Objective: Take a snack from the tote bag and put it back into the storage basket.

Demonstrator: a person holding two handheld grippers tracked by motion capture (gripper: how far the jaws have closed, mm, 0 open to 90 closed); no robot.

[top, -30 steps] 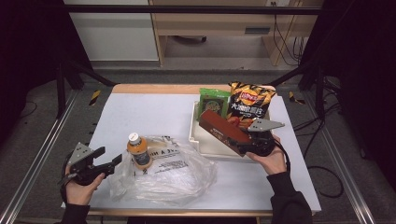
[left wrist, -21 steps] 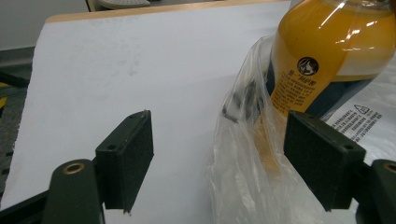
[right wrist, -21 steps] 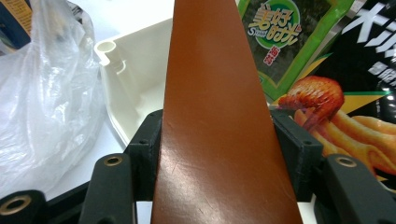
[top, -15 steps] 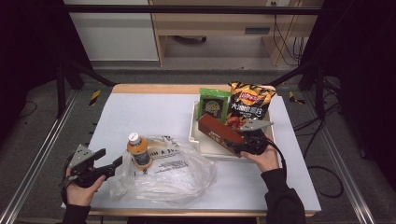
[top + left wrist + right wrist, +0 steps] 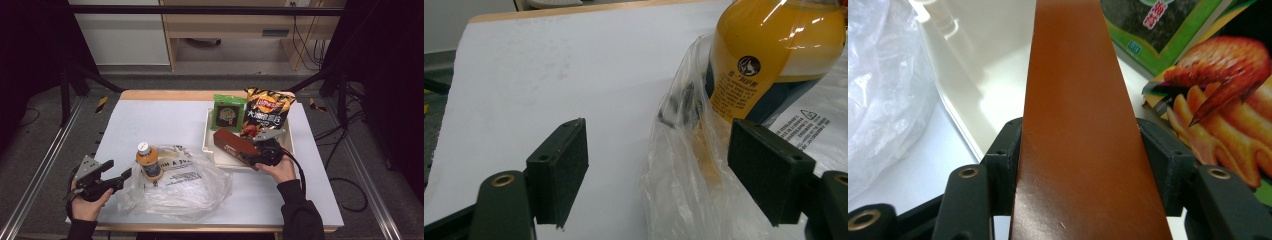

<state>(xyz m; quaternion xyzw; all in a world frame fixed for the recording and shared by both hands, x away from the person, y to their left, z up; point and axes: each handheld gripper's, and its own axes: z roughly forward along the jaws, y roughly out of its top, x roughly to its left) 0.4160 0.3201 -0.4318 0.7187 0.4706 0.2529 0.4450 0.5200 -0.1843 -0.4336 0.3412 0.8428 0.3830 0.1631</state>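
The box (image 5: pixel 1083 125) is plain reddish brown. The tray (image 5: pixel 215 150) is cream white. The chip bag (image 5: pixel 267 110) is black with orange streaks, the packet (image 5: pixel 229 112) green. The bottle (image 5: pixel 769 55) holds orange liquid, with a yellow and dark blue label. The bag (image 5: pixel 195 187) is clear plastic with black print.

The far end of the brown box (image 5: pixel 1083 125) is cut off by the top edge of the right gripper view, and its near end by the bottom edge. Part of the tray (image 5: pixel 212 150) floor is hidden beneath the box in the high view. The lower part of the chip bag (image 5: pixel 265 112) is covered there by the box and the right gripper (image 5: pixel 261 155). In the left gripper view, the bottle (image 5: pixel 774 55) is cut off above the label by the top edge, and its base is veiled by the plastic bag (image 5: pixel 684 170). Print on the bottle's label is too small to be read.
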